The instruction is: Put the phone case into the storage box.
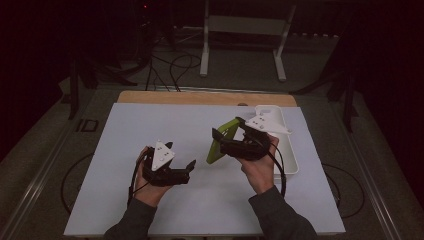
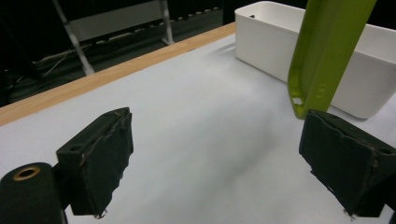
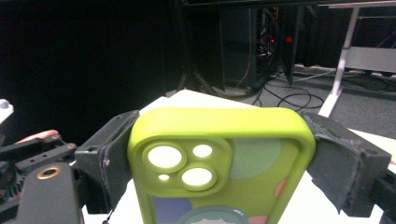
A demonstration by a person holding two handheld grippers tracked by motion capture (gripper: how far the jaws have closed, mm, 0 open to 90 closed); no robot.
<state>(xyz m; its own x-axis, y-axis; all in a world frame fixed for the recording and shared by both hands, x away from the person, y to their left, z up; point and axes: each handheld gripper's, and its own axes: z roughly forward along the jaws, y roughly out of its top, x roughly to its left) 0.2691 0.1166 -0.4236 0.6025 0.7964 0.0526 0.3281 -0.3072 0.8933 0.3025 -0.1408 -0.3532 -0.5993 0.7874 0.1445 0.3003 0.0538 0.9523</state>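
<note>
The phone case (image 1: 221, 142) stands between the left gripper (image 1: 191, 166) and the bin (image 1: 286, 150) on the mat (image 1: 150, 130)

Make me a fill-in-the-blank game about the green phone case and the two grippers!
1. The right gripper is shut on a phone case whose colour is ____.
2. The left gripper has its jaws ____, with nothing between them.
3. The tub beside the right hand is coloured ____.
4. The case has ____ big round camera holes.

Missing words: green; open; white; two
</note>
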